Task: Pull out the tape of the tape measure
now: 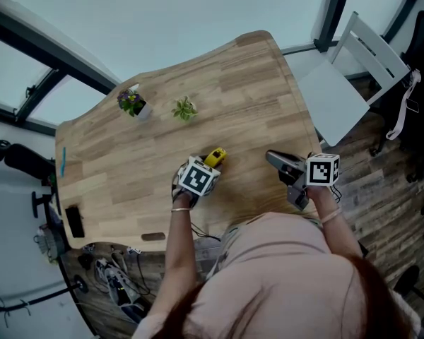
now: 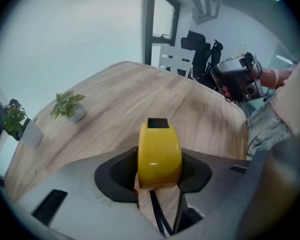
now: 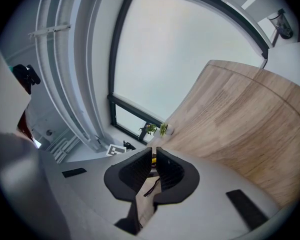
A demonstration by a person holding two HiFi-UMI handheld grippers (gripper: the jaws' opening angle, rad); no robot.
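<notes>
A yellow tape measure [image 1: 214, 157] lies on the wooden table [image 1: 127, 168], just ahead of my left gripper [image 1: 209, 164]. In the left gripper view its yellow body [image 2: 160, 151] fills the gap between the jaws, and my left gripper [image 2: 160, 160] is shut on it with a pad against each side. Its black strap [image 2: 157, 211] trails on the wood below. My right gripper [image 1: 271, 156] hovers to the right, apart from the tape measure. In its own view the right gripper [image 3: 154, 151] is shut with nothing held.
Two small potted plants [image 1: 132, 103] [image 1: 184, 109] stand at the table's far side. A black flat object [image 1: 74, 221] lies near the left edge. A white chair [image 1: 353, 69] stands past the right edge. Shoes lie on the floor at lower left.
</notes>
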